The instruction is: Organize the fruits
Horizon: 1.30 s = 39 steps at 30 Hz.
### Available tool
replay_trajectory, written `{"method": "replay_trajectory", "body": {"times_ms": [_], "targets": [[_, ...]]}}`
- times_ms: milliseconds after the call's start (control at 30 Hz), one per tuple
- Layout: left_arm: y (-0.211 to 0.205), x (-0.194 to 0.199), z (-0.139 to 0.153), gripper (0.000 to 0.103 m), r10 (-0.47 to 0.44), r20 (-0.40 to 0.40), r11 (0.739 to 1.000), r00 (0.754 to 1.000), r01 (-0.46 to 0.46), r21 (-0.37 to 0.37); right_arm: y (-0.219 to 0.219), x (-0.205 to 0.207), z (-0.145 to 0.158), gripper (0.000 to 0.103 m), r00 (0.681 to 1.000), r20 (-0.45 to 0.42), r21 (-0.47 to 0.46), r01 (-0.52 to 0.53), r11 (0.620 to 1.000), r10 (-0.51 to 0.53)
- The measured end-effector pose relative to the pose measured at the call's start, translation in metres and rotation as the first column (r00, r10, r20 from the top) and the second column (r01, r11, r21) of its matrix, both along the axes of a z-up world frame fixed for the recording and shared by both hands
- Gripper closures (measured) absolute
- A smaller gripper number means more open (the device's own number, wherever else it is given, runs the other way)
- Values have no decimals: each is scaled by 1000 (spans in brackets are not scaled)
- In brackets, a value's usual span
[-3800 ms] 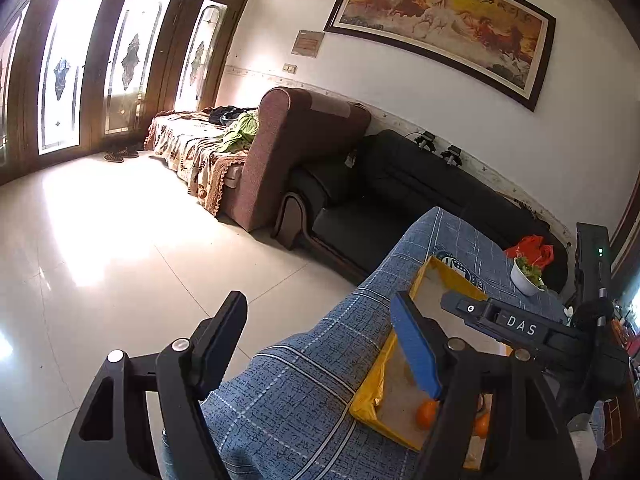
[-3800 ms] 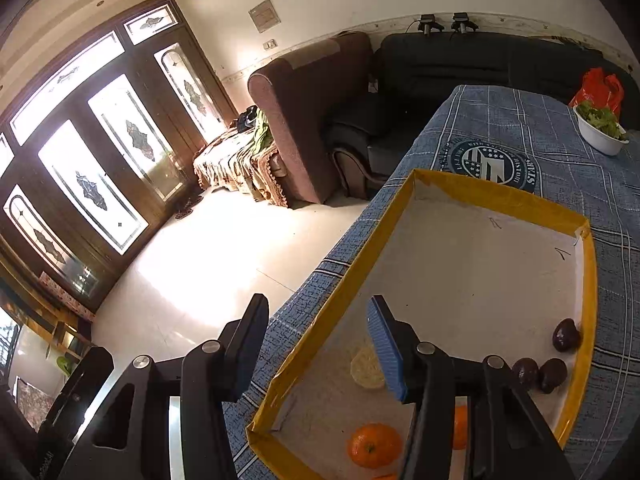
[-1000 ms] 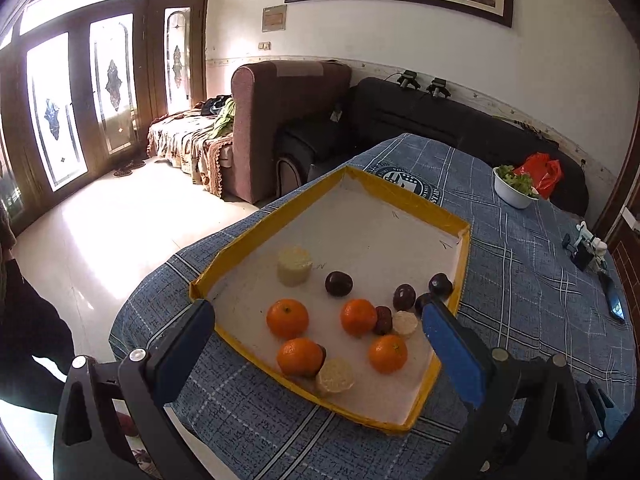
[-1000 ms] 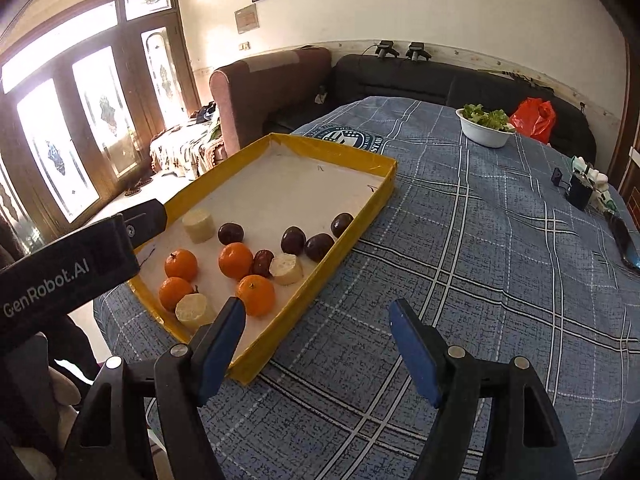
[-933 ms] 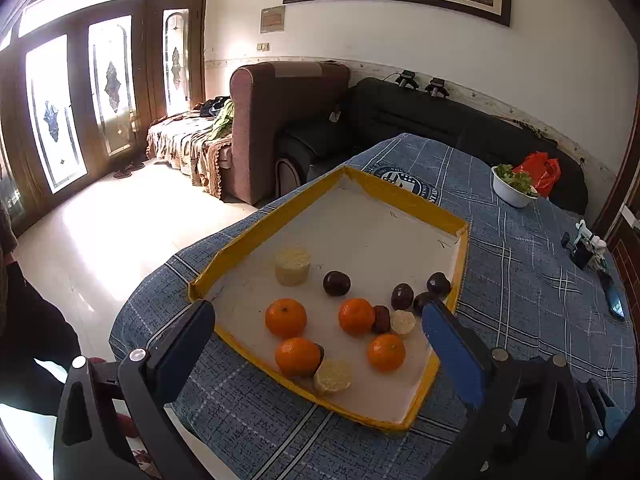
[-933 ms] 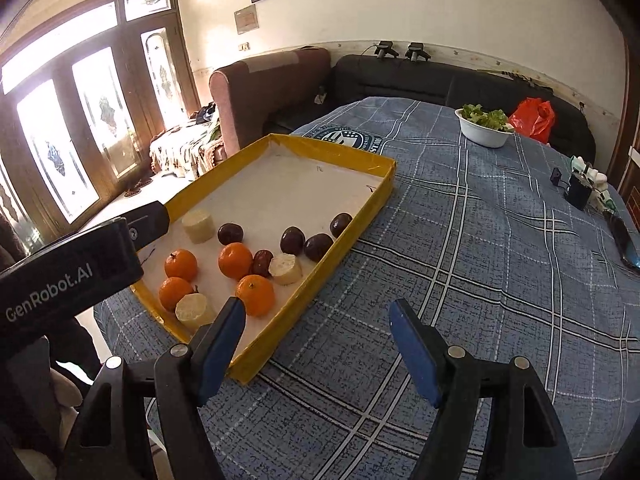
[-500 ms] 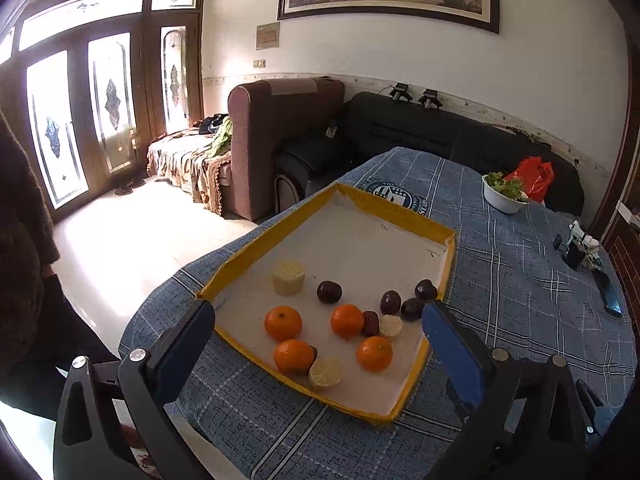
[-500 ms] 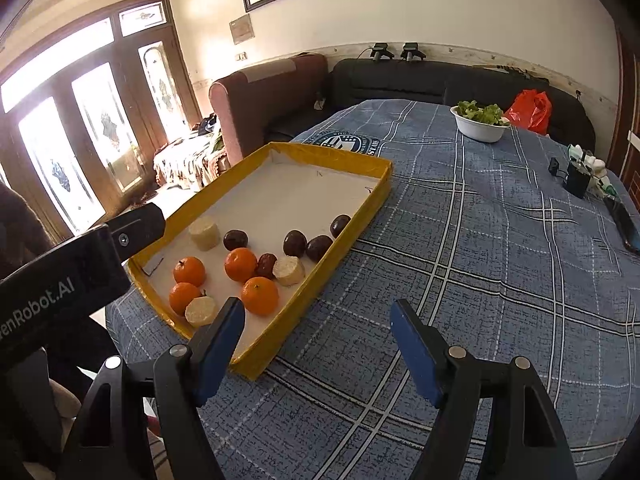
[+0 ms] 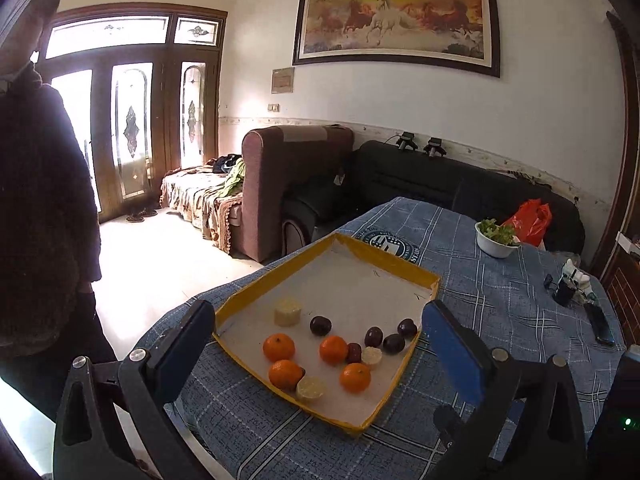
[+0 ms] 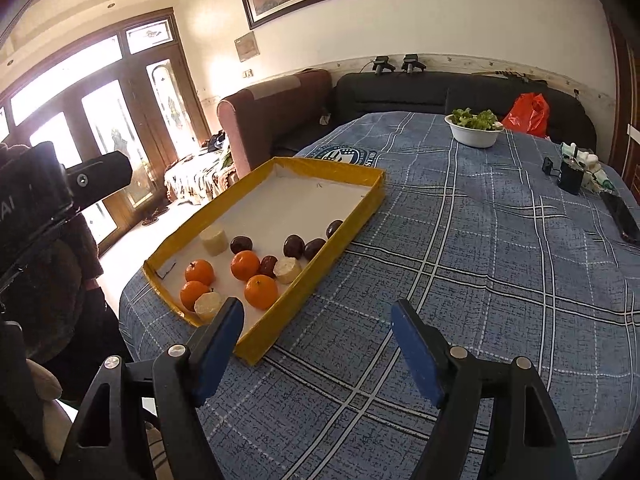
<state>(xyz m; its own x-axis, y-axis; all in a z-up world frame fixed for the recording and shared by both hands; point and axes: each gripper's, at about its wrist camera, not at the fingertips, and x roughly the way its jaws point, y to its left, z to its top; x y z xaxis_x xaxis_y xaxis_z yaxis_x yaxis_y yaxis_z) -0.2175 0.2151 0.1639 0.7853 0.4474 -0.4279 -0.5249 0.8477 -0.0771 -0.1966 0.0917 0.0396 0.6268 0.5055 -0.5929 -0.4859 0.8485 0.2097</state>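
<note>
A yellow-rimmed tray (image 9: 384,254) (image 10: 332,168) lies on the blue checked tablecloth. Its near end holds several oranges (image 9: 279,347) (image 10: 261,291), several dark plums (image 9: 320,325) (image 10: 293,246) and three pale round fruit pieces (image 9: 287,311) (image 10: 212,241). My left gripper (image 9: 320,344) is open and empty, raised above and in front of the tray's near end. My right gripper (image 10: 316,340) is open and empty, above the cloth just right of the tray's near corner.
A white bowl of greens (image 9: 496,238) (image 10: 475,128) and a red bag (image 10: 526,114) stand at the table's far side. Small gadgets (image 10: 572,172) and a dark remote (image 10: 624,220) lie at the right edge. Sofas (image 9: 420,188) stand behind. A person (image 9: 40,220) stands on the left.
Both grippers have pulled back and risen from the tray, still open. The tray and fruit look smaller and lower in both views. No fruit has moved.
</note>
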Motion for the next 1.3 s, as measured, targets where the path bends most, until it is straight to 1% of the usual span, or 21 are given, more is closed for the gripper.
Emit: {"method": "replay_trajectory", "body": {"times_ms": [200,267,333,400,567,733,867,900,1000,1033,1133,1200,1300], "targets": [[6,-16,10,0,64,78,998,995,-64,1,-1,-6,3,22,999,32,-7,-12,1000,13],[8,-23,15,0,95,114,995,989,-97,10,1,-10,4,22,998,51,-12,-22,1000,23],[8,-33,22,0,142,157,989,977,-148,26,2,-14,6,22,997,77,-12,-29,1000,29],[10,-41,26,0,168,187,984,968,-176,27,3,-20,10,21,994,107,-10,-35,999,36],[21,-48,33,0,184,200,982,962,-187,-3,7,-24,13,19,990,130,-11,-57,998,58],[30,-59,38,0,260,241,962,935,-271,16,14,-26,10,19,988,135,-20,-73,997,75],[30,-61,39,0,293,257,948,921,-314,44,18,-25,7,19,988,131,-28,-81,996,84],[30,-61,39,0,292,254,948,922,-313,49,19,-25,7,19,988,130,-30,-81,996,84],[27,-50,33,0,241,199,966,950,-255,49,21,-23,3,19,989,122,-33,-83,996,86],[28,-44,29,0,223,164,972,961,-232,35,22,-22,2,19,989,120,-35,-85,996,88],[29,-20,13,0,173,53,985,983,-174,4,26,-22,-1,19,988,116,-53,-93,994,99],[29,-5,0,0,153,-27,988,988,-153,9,27,-23,-2,19,987,121,-63,-97,993,105],[27,10,-15,0,131,-99,991,986,-131,11,26,-23,-3,16,986,137,-79,-85,993,95]]}}
